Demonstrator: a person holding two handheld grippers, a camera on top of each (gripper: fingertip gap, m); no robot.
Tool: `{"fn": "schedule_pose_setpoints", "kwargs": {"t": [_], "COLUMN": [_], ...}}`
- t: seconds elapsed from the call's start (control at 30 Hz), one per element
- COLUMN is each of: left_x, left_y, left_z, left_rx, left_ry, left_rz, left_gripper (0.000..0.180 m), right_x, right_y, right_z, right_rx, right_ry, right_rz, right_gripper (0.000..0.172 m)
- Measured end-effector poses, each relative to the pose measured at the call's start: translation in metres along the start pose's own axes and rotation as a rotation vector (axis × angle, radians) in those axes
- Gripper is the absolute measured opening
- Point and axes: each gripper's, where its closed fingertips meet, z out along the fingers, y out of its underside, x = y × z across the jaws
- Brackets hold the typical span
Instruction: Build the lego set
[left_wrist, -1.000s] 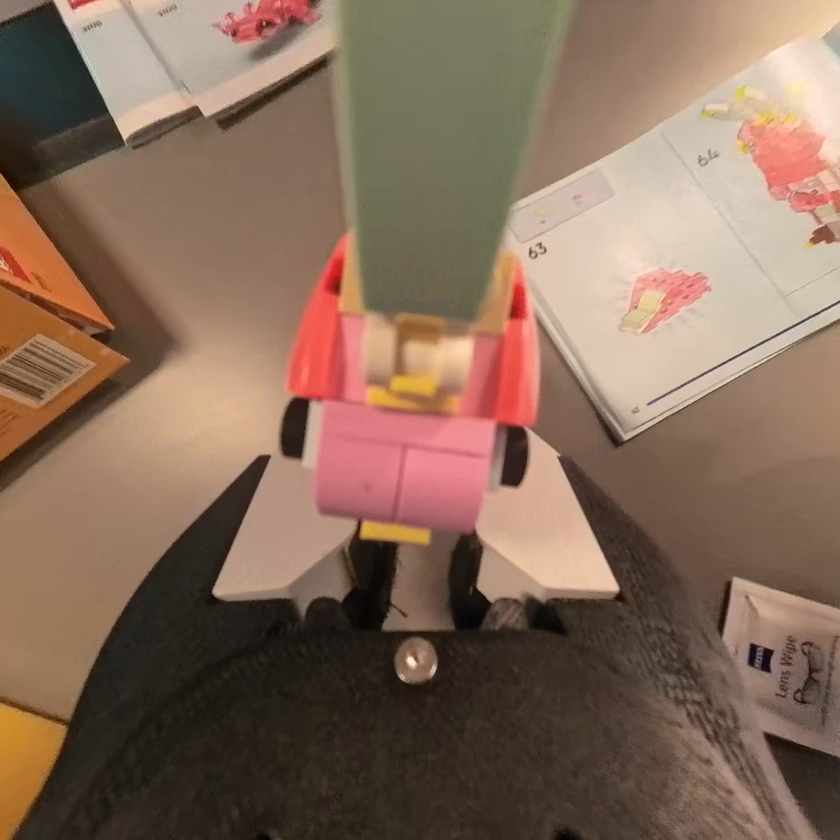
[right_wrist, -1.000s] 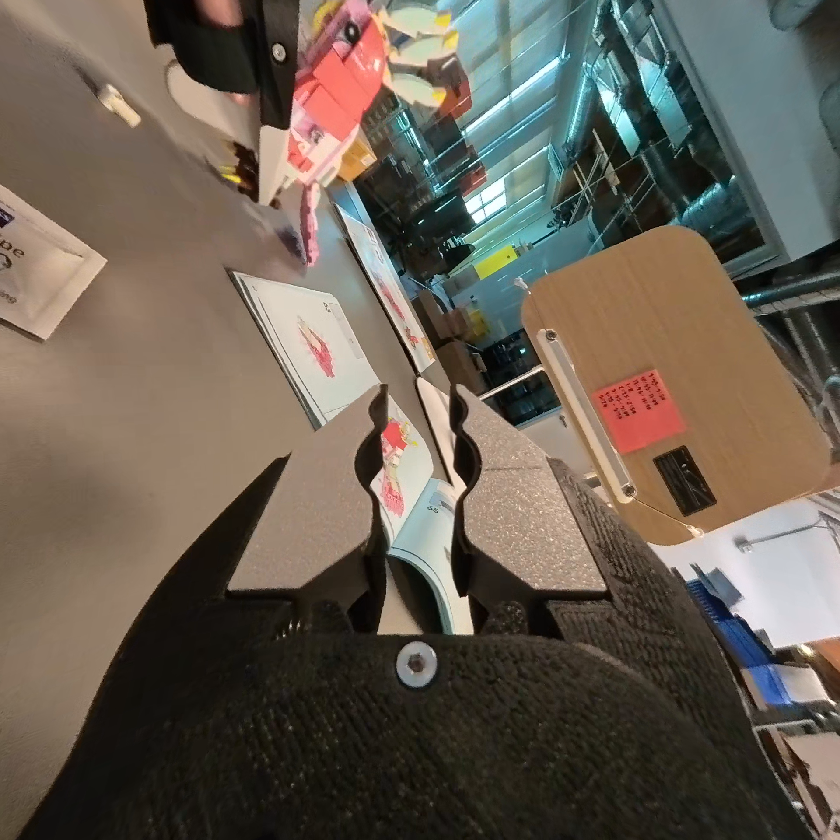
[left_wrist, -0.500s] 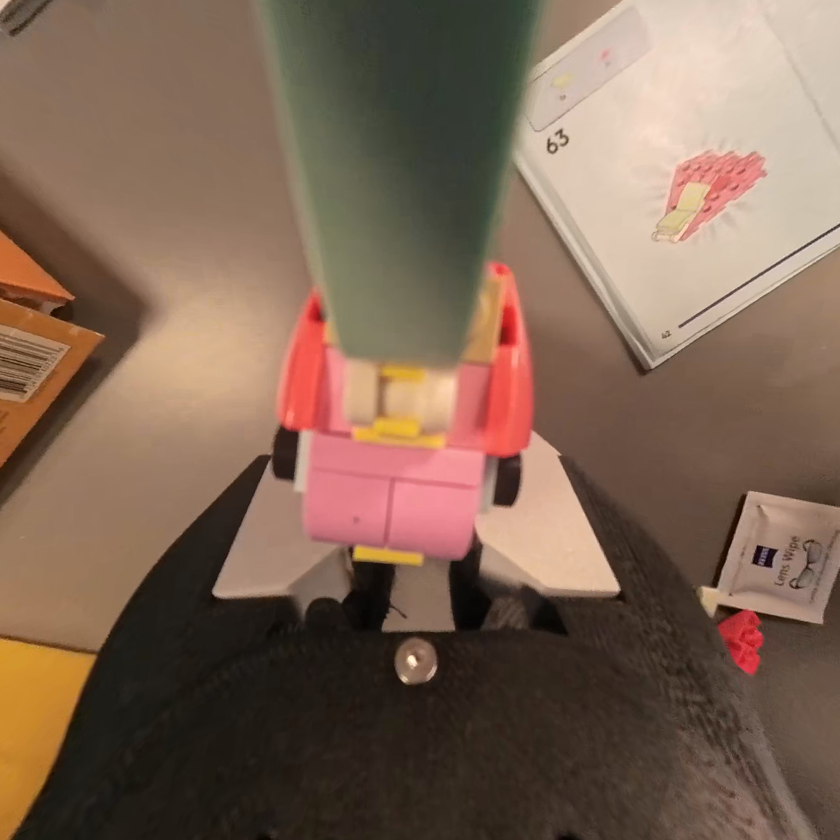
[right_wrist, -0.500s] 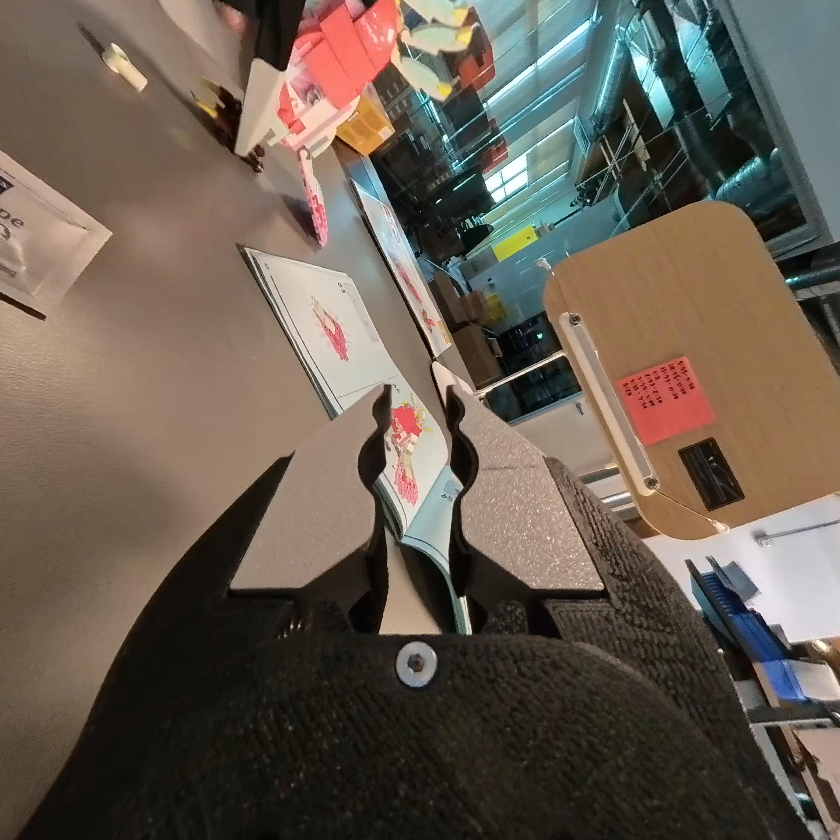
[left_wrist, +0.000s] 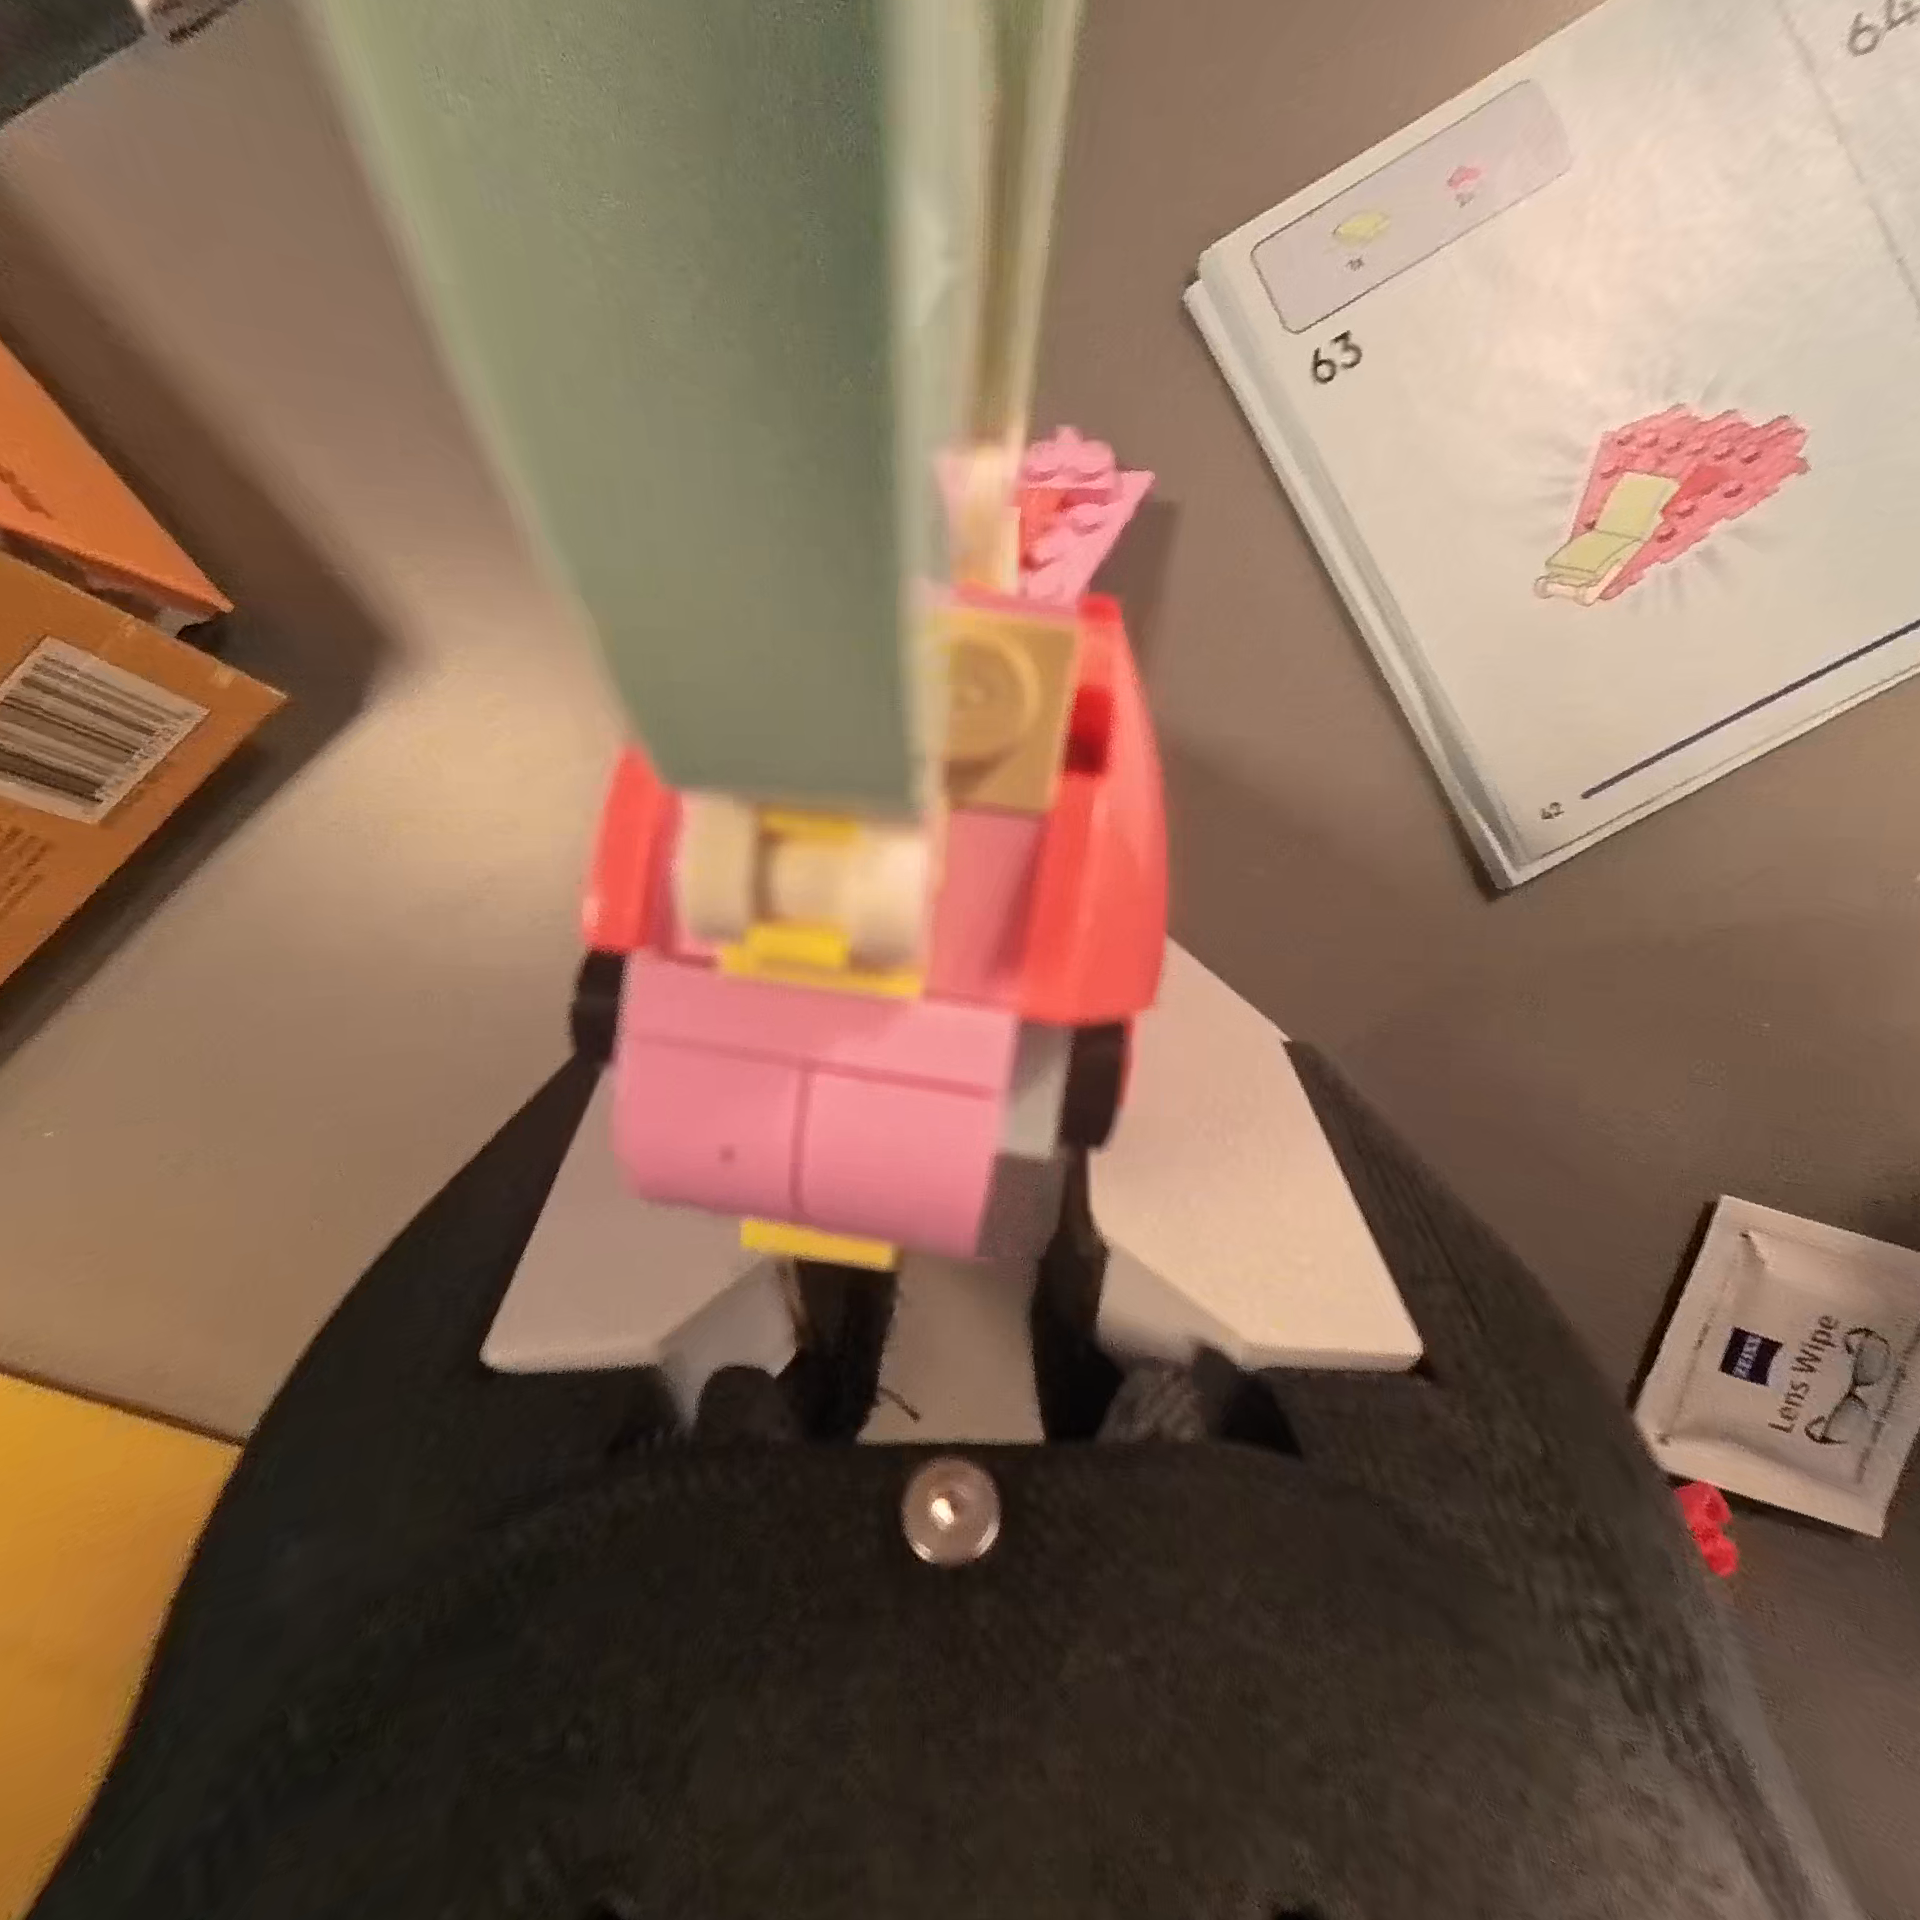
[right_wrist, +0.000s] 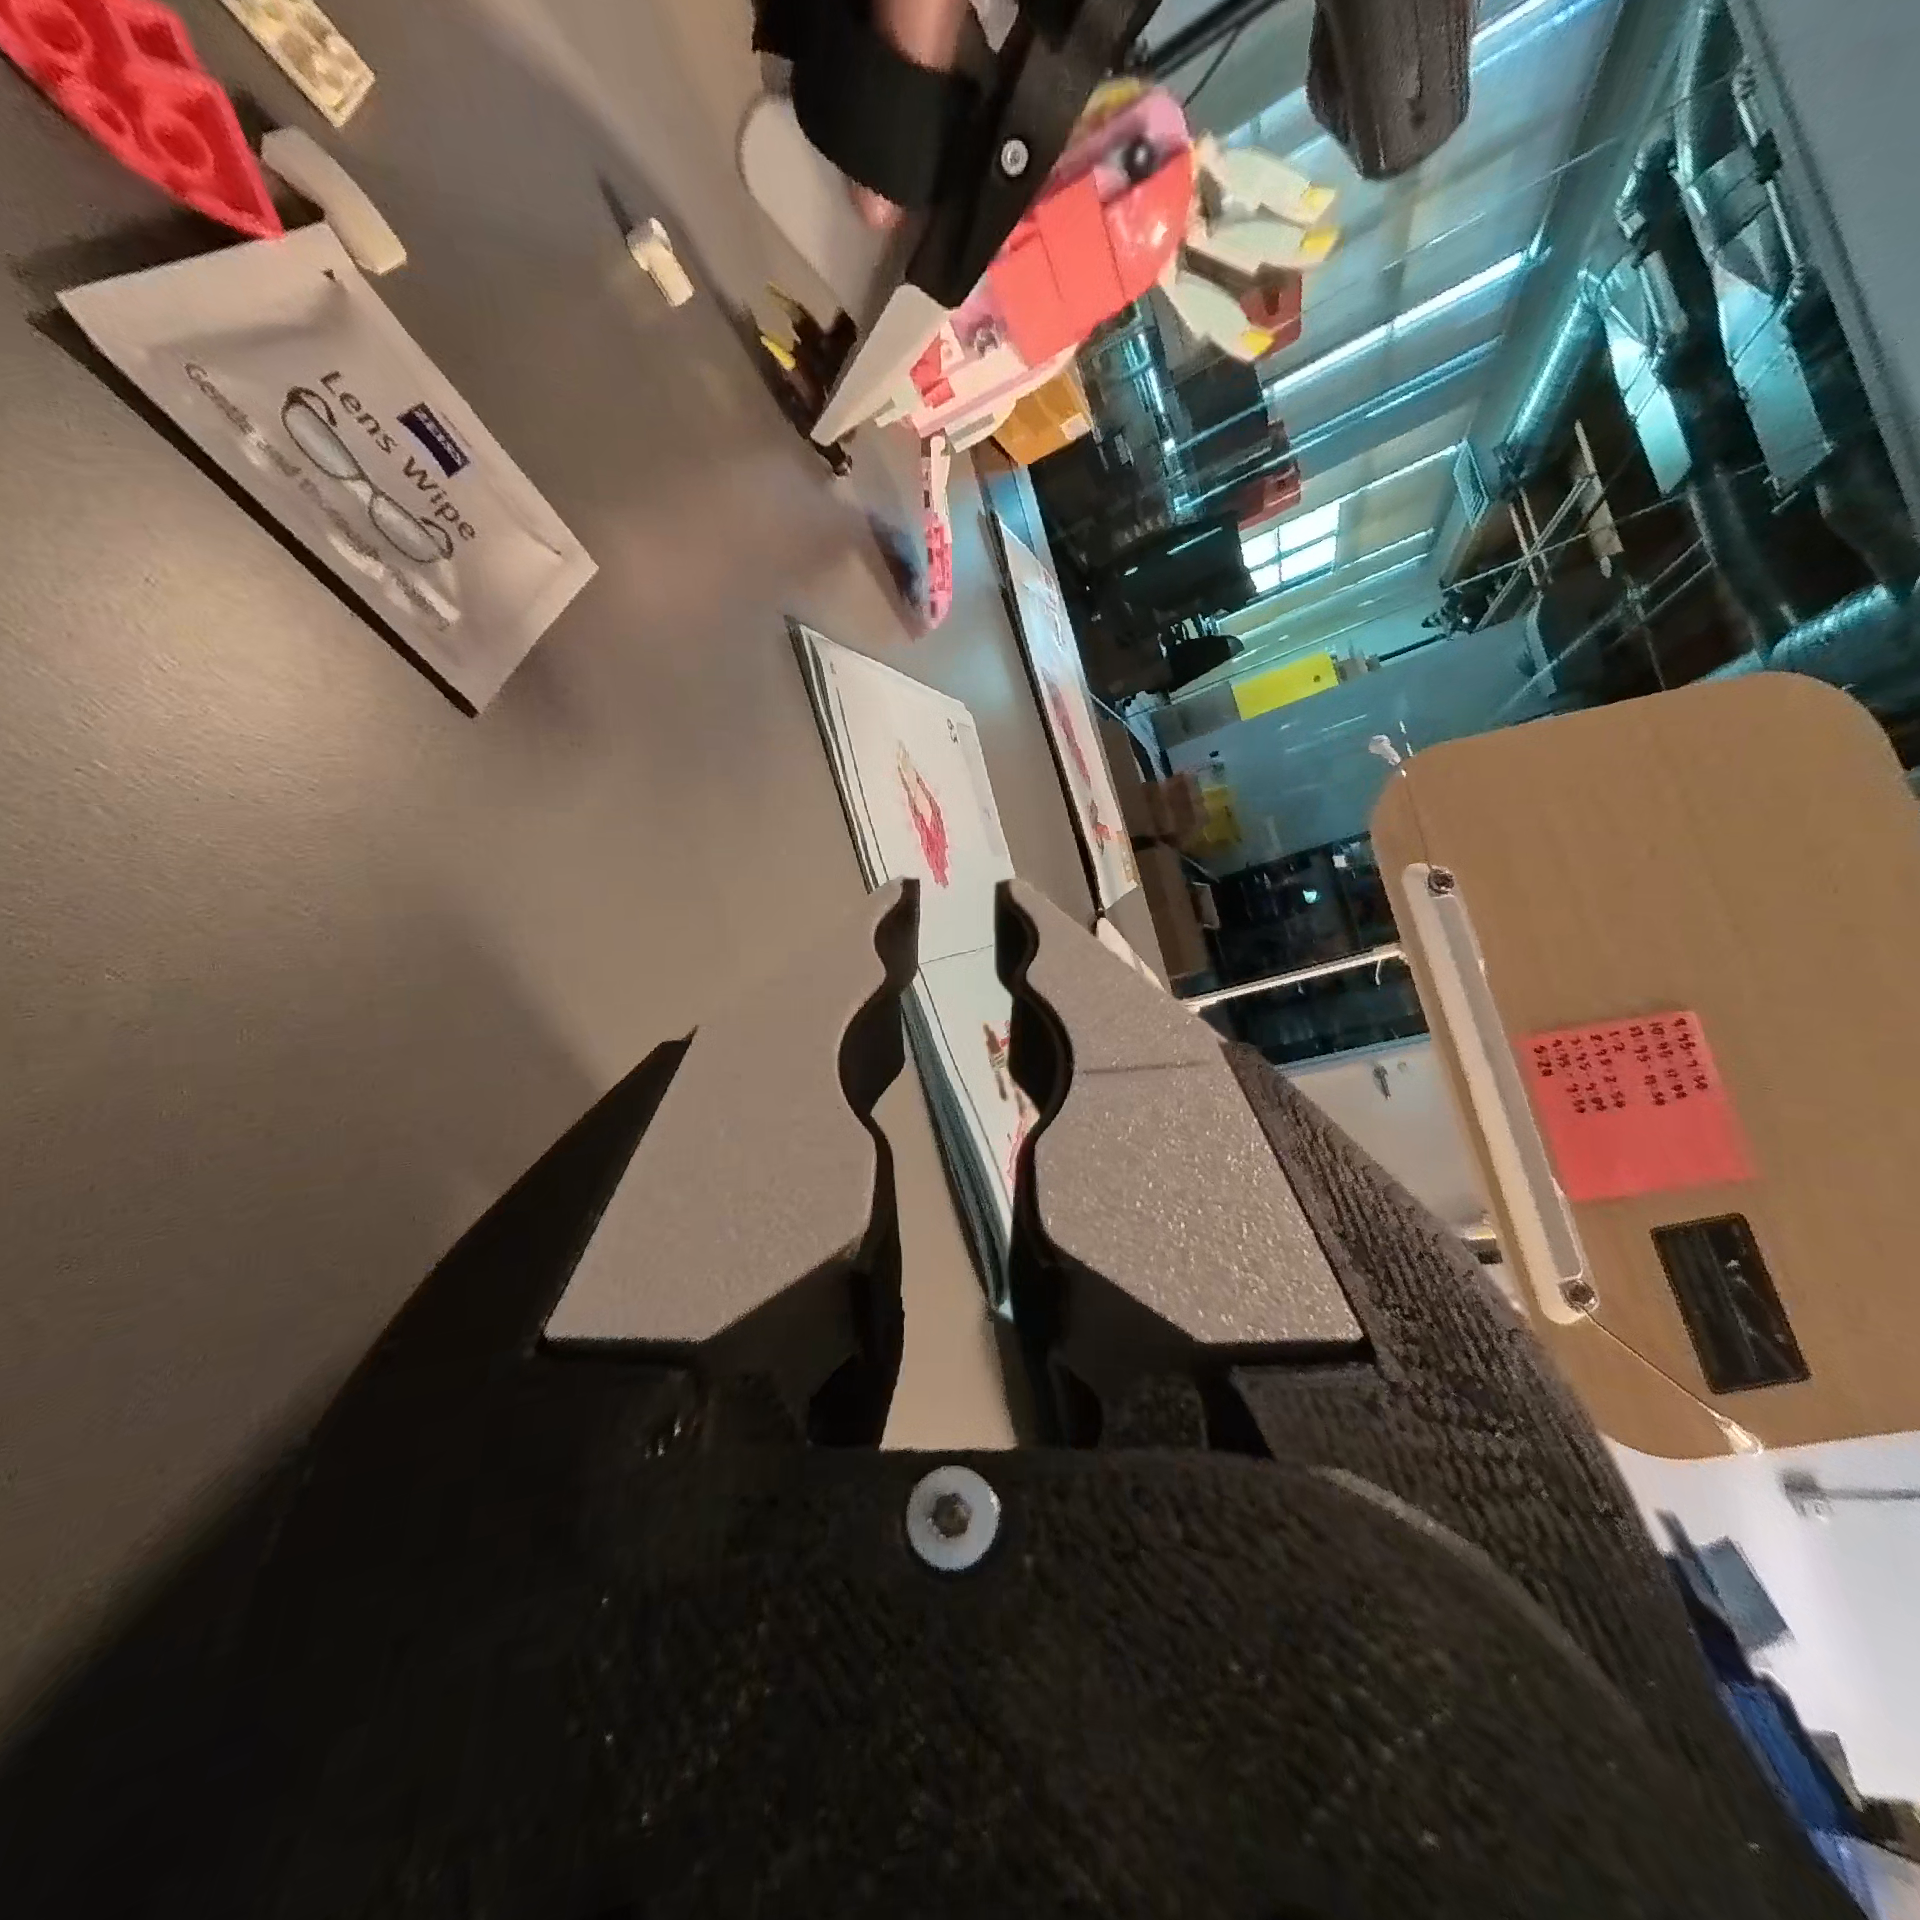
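Note:
My left gripper (left_wrist: 873, 1049) is shut on a pink and red brick model (left_wrist: 831, 1101) with black wheels, held above the grey table (left_wrist: 312, 1039). A long pale green plate (left_wrist: 675, 395) sticks out from the model, away from the camera. The white fingers (left_wrist: 1236, 1195) press its sides and their tips are hidden under it. The right wrist view shows the same gripper (right_wrist: 935, 239) holding the model (right_wrist: 1081, 249) in the air. A small pink brick piece (left_wrist: 1081, 509) lies on the table beyond the model. My right gripper (right_wrist: 956, 894) is open by a narrow gap and empty, low over the table (right_wrist: 364, 935).
An open instruction booklet (left_wrist: 1558, 520) lies at the right, also in the right wrist view (right_wrist: 914, 790). A white sachet (left_wrist: 1787, 1382) and a small red piece (left_wrist: 1709, 1538) lie near it. Orange boxes (left_wrist: 94, 727) stand at the left. A red plate (right_wrist: 135, 135) lies by the sachet (right_wrist: 312, 468). Tip to tip, the grippers are about 20 centimetres apart. My left gripper is the nearer one to the small pink brick piece (left_wrist: 1081, 509): about 6 centimetres, against 20 centimetres.
My left gripper has shifted over the table with the model still in its grasp, and the model now sits slightly turned. My right gripper's jaws have narrowed with nothing between them.

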Motion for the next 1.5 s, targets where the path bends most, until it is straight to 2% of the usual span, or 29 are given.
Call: {"fn": "schedule_pose_setpoints", "kwargs": {"t": [0.17,0.4,0.47,0.53,0.6,0.7,0.77,0.83,0.9,1.03,1.07,1.13,1.2,1.3,1.33,1.37,1.4,1.43,1.5], "left_x": [-0.001,-0.005,-0.007,-0.004,-0.003,-0.007,-0.007,0.002,0.021,0.06,0.07,0.085,0.086,0.087,0.088,0.087,0.086,0.089,0.099], "left_y": [0.004,0.002,0.002,0.007,0.008,0.003,0.004,0.008,0.012,0.019,0.016,0.012,0.01,0.007,0.006,0.004,0.002,0.003,0.007], "left_z": [-0.001,0.0,0.0,0.002,0.002,-0.002,-0.007,-0.013,-0.024,-0.064,-0.076,-0.096,-0.104,-0.109,-0.11,-0.113,-0.118,-0.119,-0.116], "left_rx": [0.002,0.02,0.012,-0.02,-0.029,0.011,0.023,0.041,0.084,0.274,0.363,0.547,0.693,0.862,0.912,0.966,1.027,1.059,1.08], "left_ry": [0.017,-0.02,-0.034,-0.012,0.001,-0.04,-0.057,-0.035,0.032,0.132,0.157,0.171,0.092,-0.049,-0.089,-0.141,-0.196,-0.212,-0.122], "left_rz": [-0.098,-0.059,-0.066,-0.073,-0.088,-0.084,-0.098,-0.118,-0.111,-0.062,-0.049,-0.003,0.068,0.216,0.27,0.317,0.365,0.415,0.425], "left_gripper": [0.041,0.047,0.052,0.069,0.075,0.075,0.083,0.095,0.1,0.098,0.094,0.086,0.075,0.064,0.065,0.074,0.096,0.101,0.101], "right_x": [0.001,0.002,0.001,0.001,0.003,0.003,0.004,0.007,0.012,0.035,0.05,0.087,0.102,0.118,0.125,0.133,0.139,0.145,0.154], "right_y": [0.0,0.002,0.002,0.002,0.003,0.003,0.003,0.004,0.005,0.003,0.0,-0.009,0.001,0.039,0.053,0.067,0.081,0.092,0.107], "right_z": [0.0,0.0,0.0,0.001,0.0,0.0,0.0,0.0,-0.001,-0.008,-0.015,-0.043,-0.053,-0.051,-0.054,-0.059,-0.064,-0.071,-0.082], "right_rx": [0.002,0.0,-0.002,-0.003,-0.003,-0.005,-0.003,0.003,0.015,0.087,0.128,0.235,0.227,0.124,0.095,0.065,0.043,0.039,0.069], "right_ry": [0.006,0.005,0.003,0.003,0.011,0.014,0.021,0.035,0.062,0.171,0.25,0.457,0.531,0.589,0.621,0.657,0.695,0.728,0.773], "right_rz": [0.008,0.02,0.018,0.018,0.017,0.013,0.009,0.019,0.031,0.11,0.141,0.161,0.195,0.311,0.363,0.419,0.483,0.555,0.698], "right_gripper": [0.013,0.012,0.012,0.011,0.011,0.012,0.011,0.012,0.013,0.009,0.0,0.0,0.0,0.0,0.0,0.0,0.0,0.0,0.0]}}
